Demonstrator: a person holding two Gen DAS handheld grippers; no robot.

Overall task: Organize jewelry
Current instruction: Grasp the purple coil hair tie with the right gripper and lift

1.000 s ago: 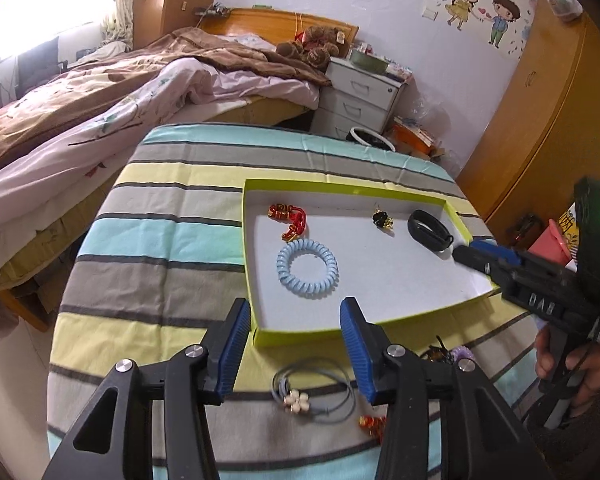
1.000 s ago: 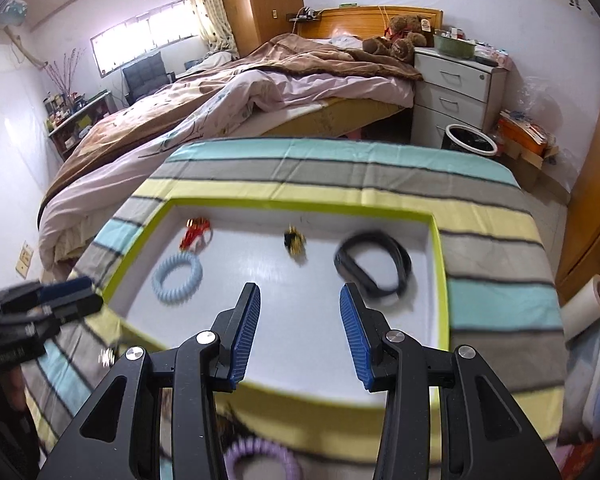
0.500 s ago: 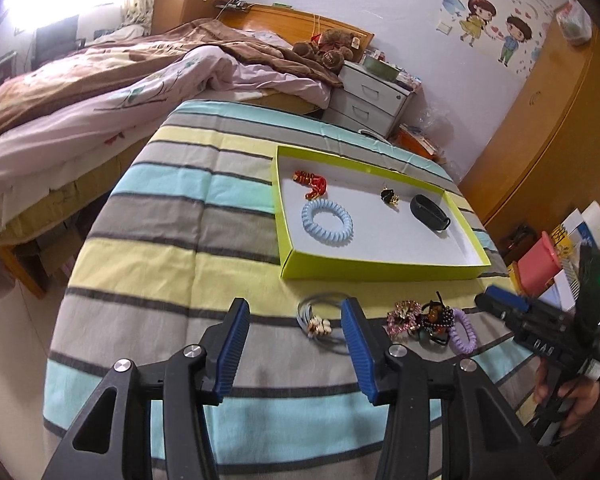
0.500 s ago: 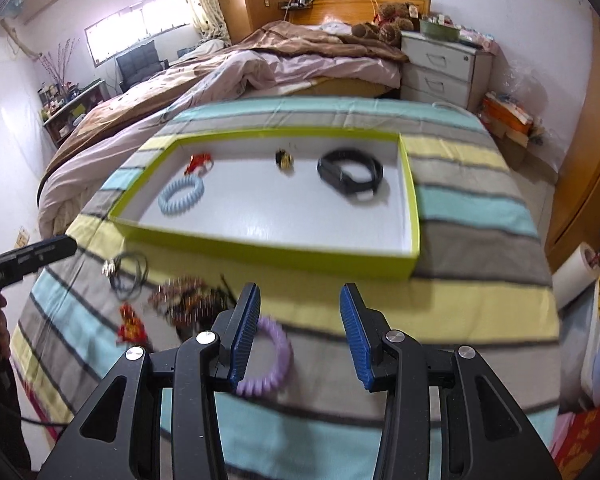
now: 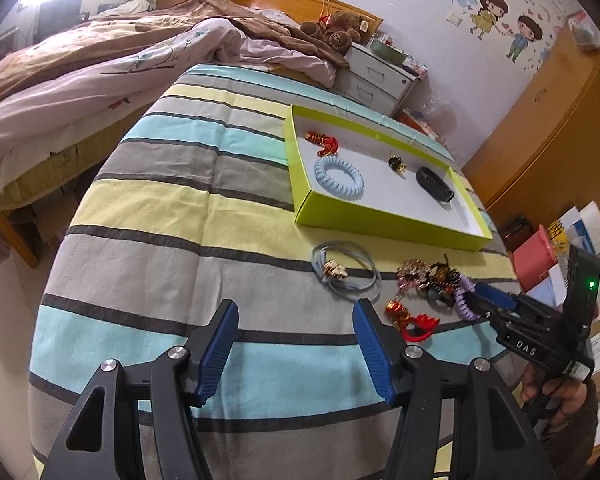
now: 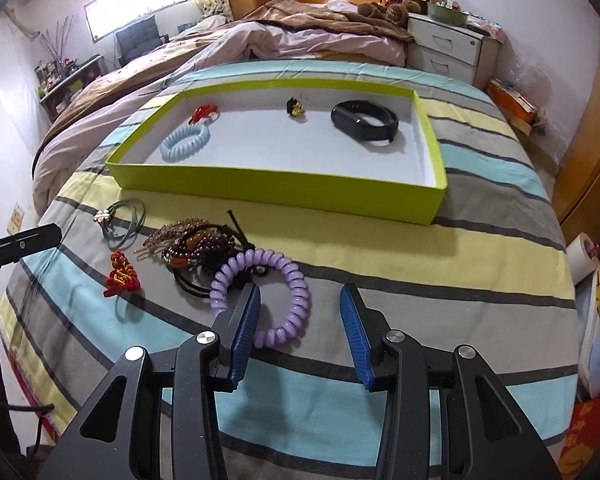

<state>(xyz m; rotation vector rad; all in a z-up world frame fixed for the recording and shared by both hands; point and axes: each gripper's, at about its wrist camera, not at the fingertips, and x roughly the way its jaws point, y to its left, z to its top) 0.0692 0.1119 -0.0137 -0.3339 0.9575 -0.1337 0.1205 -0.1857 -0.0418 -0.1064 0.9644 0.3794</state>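
Observation:
A lime-green tray (image 6: 284,187) (image 5: 380,226) on the striped cloth holds a blue spiral tie (image 6: 185,141), a red charm (image 6: 202,112), a small gold-black piece (image 6: 296,107) and a black band (image 6: 364,121). In front of it lie a purple spiral tie (image 6: 278,292), a tangle of beads (image 6: 198,246), a grey cord necklace (image 6: 122,220) (image 5: 346,270) and a red knot charm (image 6: 120,274). My right gripper (image 6: 300,320) is open, low over the purple tie's right side. My left gripper (image 5: 294,344) is open and empty, back from the grey necklace.
The striped table (image 6: 480,248) ends at a rounded edge on all sides. A bed (image 6: 260,40) and white nightstand (image 6: 452,48) stand behind. A wooden wardrobe (image 5: 548,112) and boxes (image 5: 536,256) are on the right.
Both grippers have drawn back from over the tray toward the near table edge. The right gripper now sits lower, at the purple tie. Both stay open and empty.

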